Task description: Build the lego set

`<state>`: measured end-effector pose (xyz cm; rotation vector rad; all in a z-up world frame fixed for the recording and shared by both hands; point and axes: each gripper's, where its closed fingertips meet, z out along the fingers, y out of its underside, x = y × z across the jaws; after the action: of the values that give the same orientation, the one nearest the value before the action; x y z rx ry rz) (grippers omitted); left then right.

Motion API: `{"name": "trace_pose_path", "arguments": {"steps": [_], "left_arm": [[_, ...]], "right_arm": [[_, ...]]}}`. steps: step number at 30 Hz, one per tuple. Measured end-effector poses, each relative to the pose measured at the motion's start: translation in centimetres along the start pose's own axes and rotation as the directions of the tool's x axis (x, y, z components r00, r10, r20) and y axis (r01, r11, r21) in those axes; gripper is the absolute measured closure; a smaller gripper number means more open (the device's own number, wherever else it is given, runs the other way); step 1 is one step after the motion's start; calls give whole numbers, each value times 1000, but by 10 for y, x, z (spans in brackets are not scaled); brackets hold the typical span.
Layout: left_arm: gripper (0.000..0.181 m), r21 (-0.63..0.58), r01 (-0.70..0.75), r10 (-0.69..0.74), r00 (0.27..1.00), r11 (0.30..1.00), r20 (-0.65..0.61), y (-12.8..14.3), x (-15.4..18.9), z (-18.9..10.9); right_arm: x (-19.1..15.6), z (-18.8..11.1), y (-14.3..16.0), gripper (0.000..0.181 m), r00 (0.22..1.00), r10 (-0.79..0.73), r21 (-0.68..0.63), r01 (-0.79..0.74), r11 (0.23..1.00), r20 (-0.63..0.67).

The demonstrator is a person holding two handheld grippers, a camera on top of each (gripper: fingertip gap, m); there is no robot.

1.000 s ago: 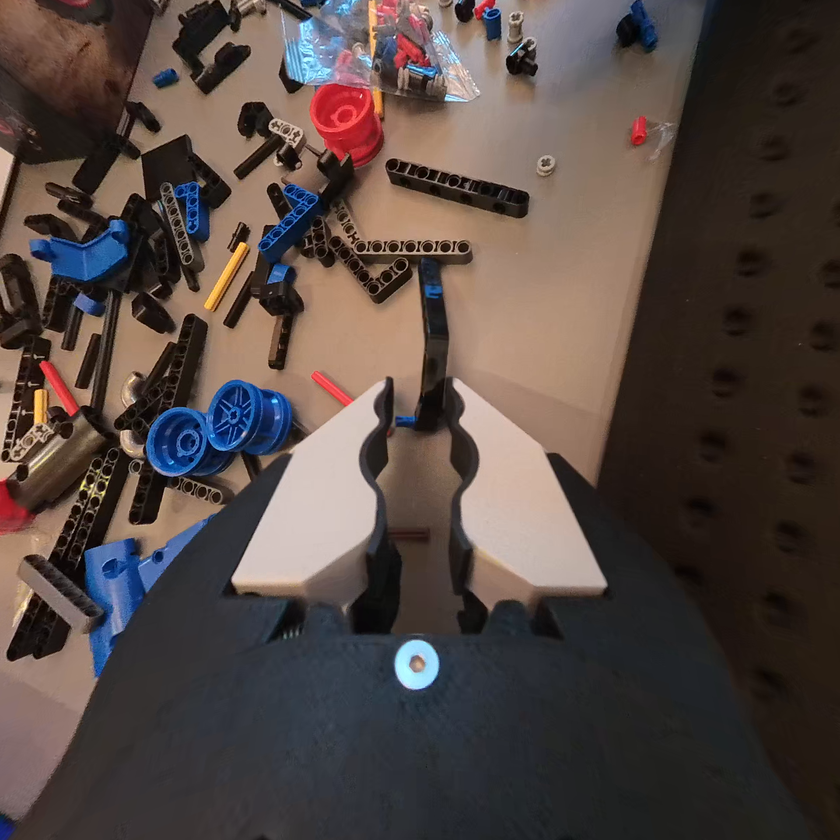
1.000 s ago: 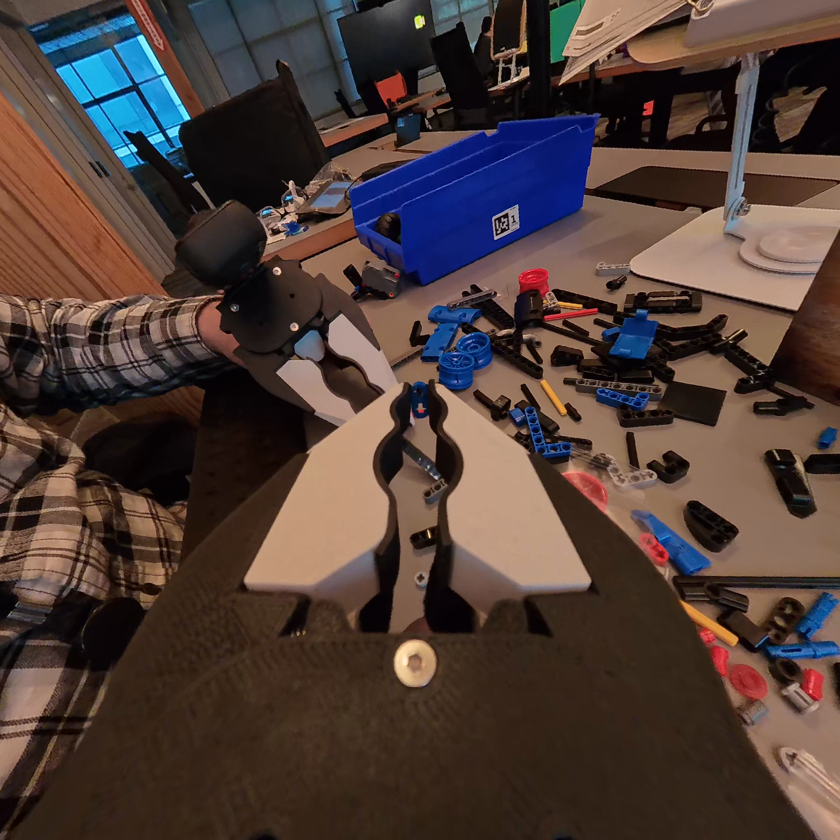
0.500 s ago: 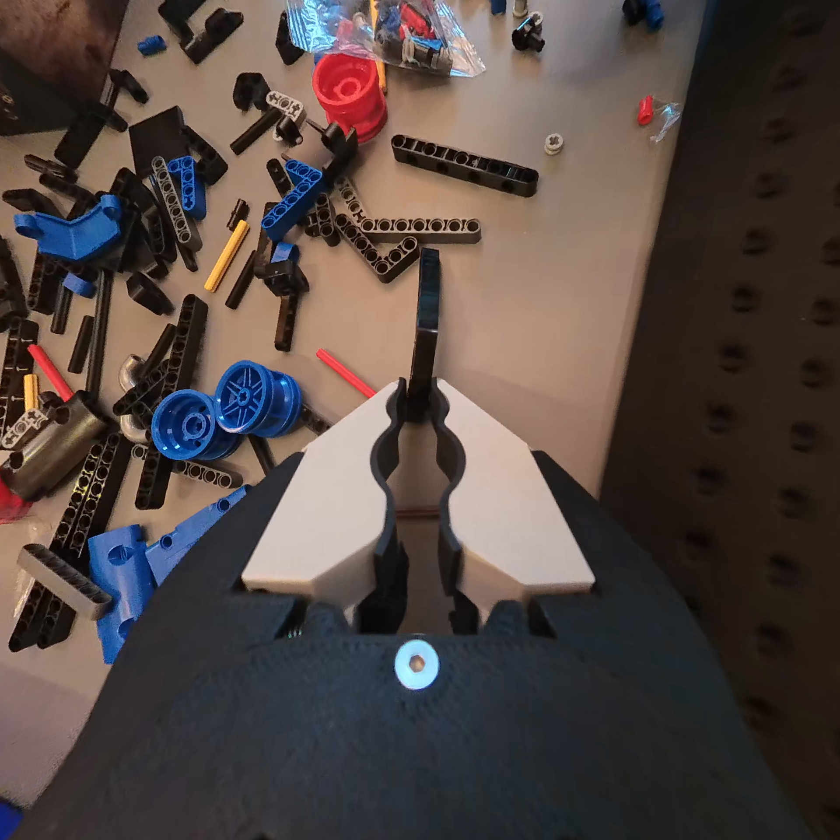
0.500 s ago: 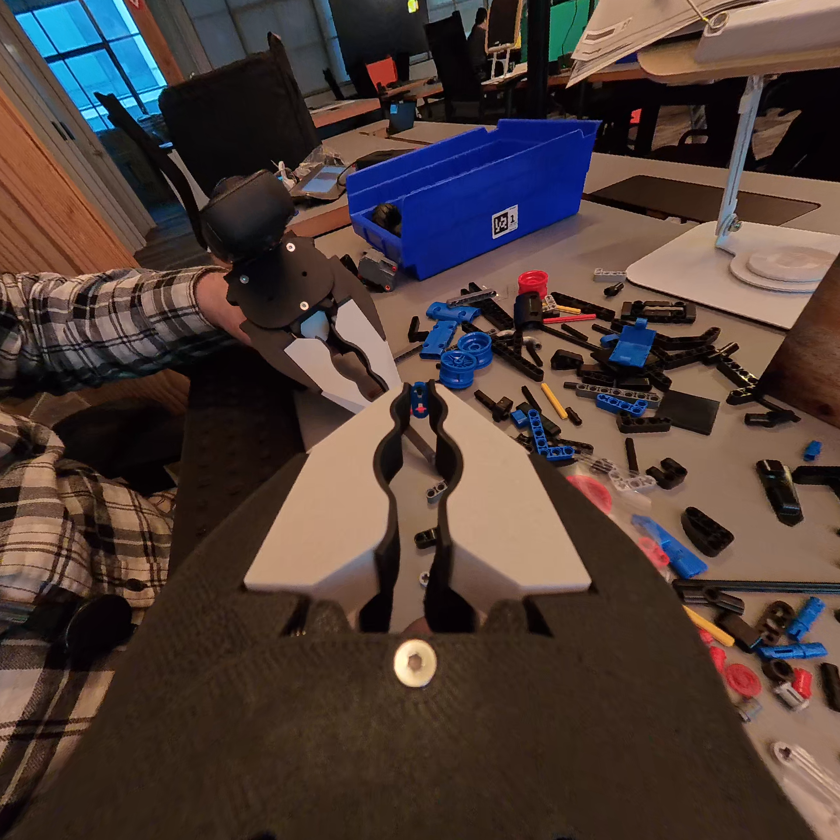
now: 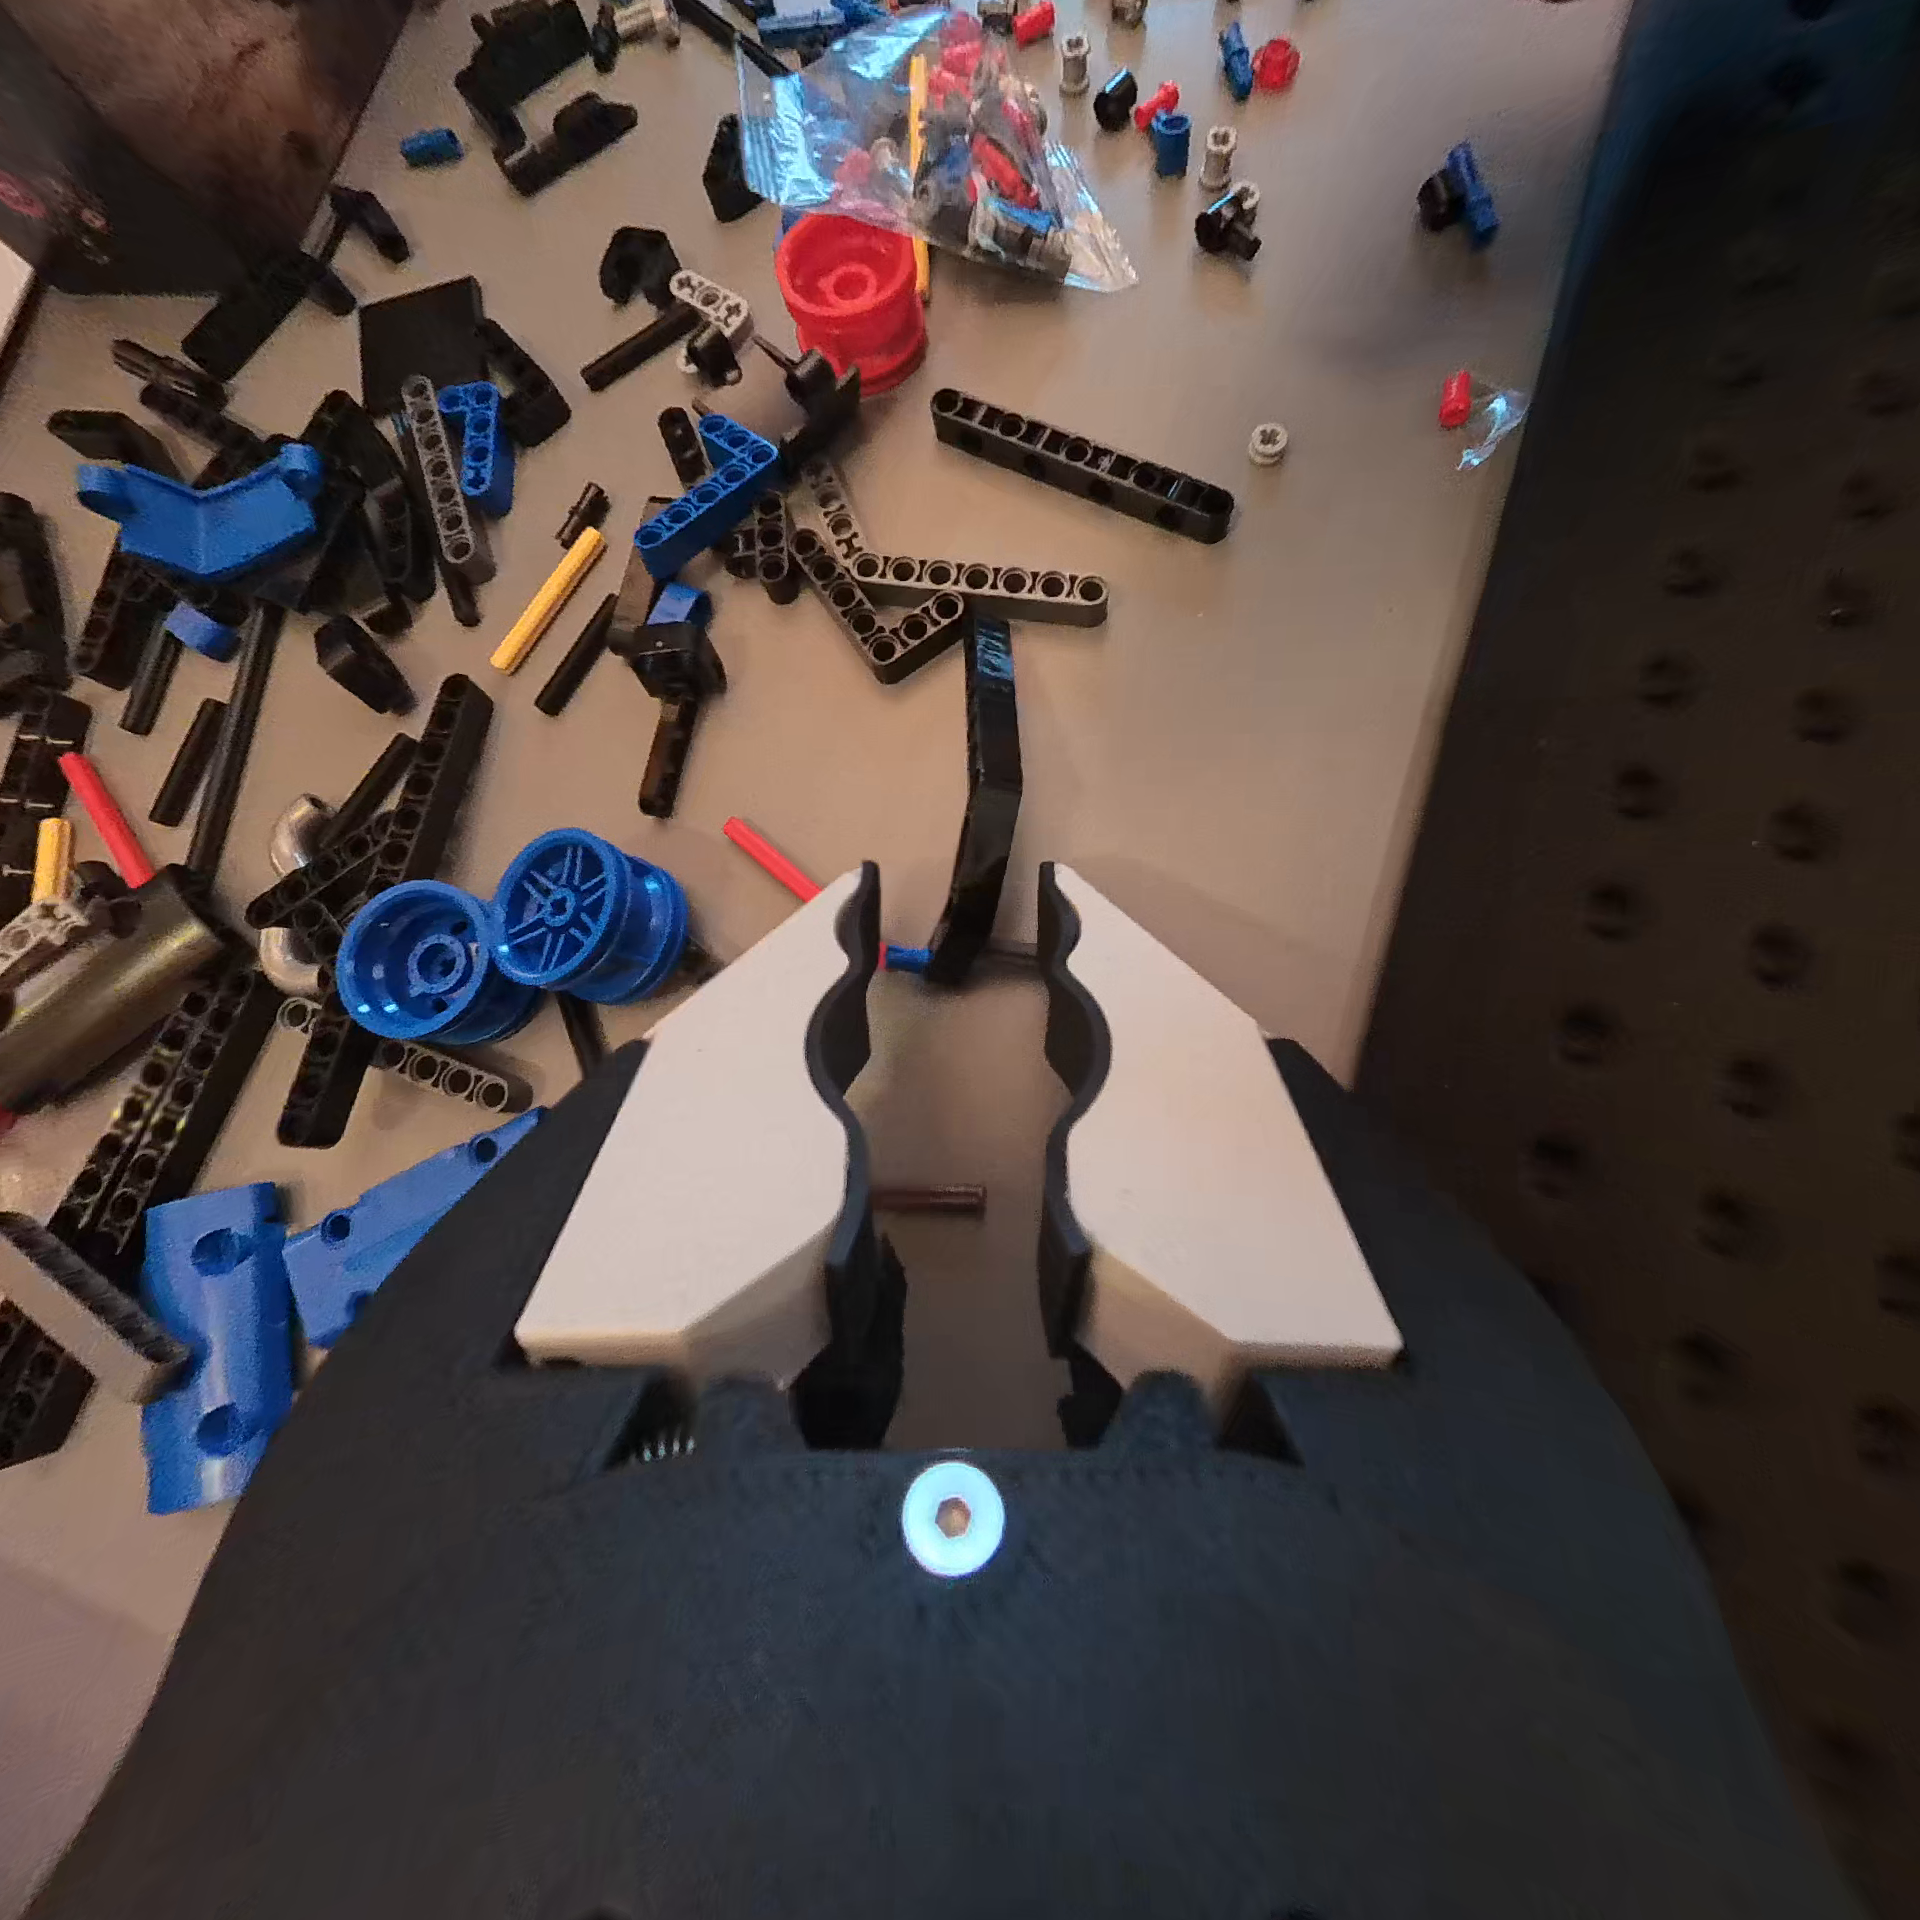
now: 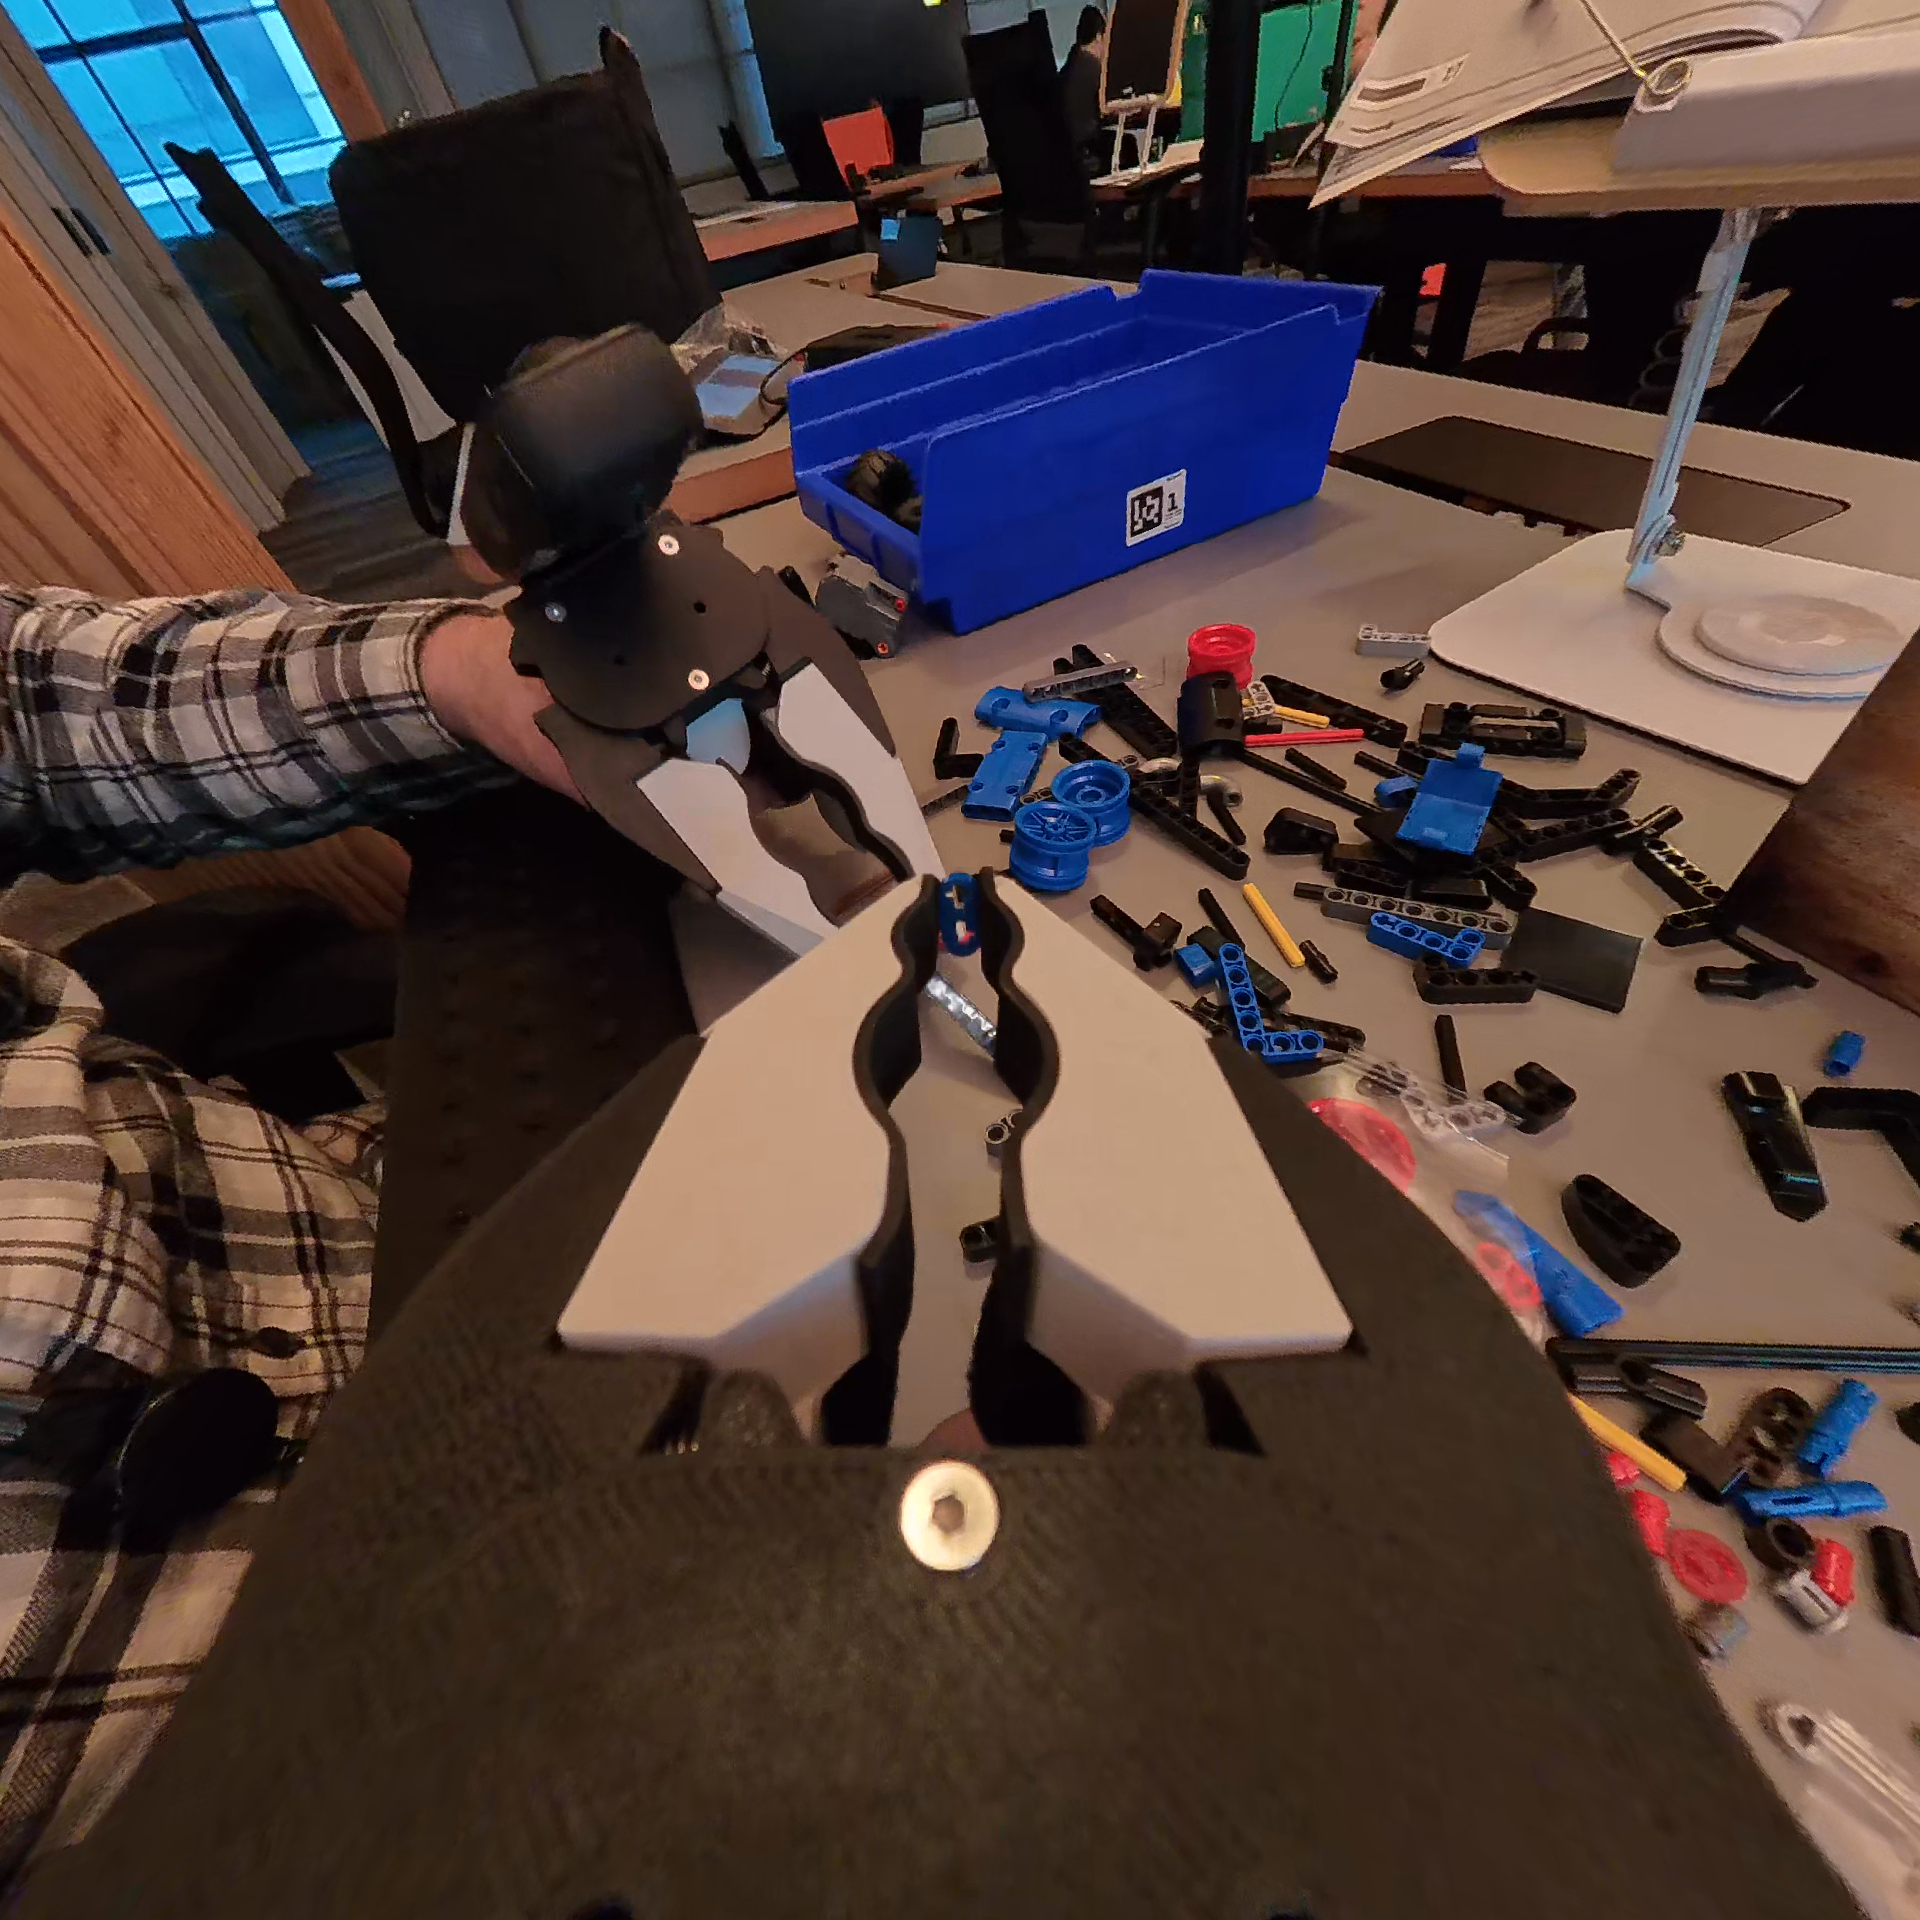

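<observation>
Near the tabletop (image 5: 1195, 727) edge, the left hand-held gripper (image 5: 956, 883) stands wide around a bent black beam (image 5: 987, 790), gripping nothing. The right hand-held gripper (image 6: 958, 902) pinches a small blue connector (image 6: 956, 914); line it up squarely before pressing.

The left two-finger gripper with grey fingers and a black body (image 5: 956, 883) has its jaws spread apart, gripping nothing. The matching right gripper (image 6: 958, 896) has its tips pinched nearly together. A plaid-sleeved forearm (image 6: 208, 707) holds the left gripper from behind.
</observation>
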<state>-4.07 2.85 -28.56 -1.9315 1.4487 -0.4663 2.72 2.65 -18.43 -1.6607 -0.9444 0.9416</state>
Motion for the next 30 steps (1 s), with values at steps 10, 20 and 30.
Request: {"name": "trace_pose_path", "arguments": {"steps": [10, 20, 30], "left_arm": [[154, -23, -88, 87, 996, 996, -22, 13, -4, -16], [152, -19, -236, 235, 971, 972, -46, 21, 1, -13], [167, -12, -314, 313, 948, 949, -51, 11, -2, -1]], "right_arm": [[-12, 7, 7, 176, 969, -235, -109, 226, 968, -80], [-23, 18, 25, 176, 955, -294, -178, 281, 943, -49], [-26, 25, 33, 176, 955, -295, -195, 284, 939, -28]]}}
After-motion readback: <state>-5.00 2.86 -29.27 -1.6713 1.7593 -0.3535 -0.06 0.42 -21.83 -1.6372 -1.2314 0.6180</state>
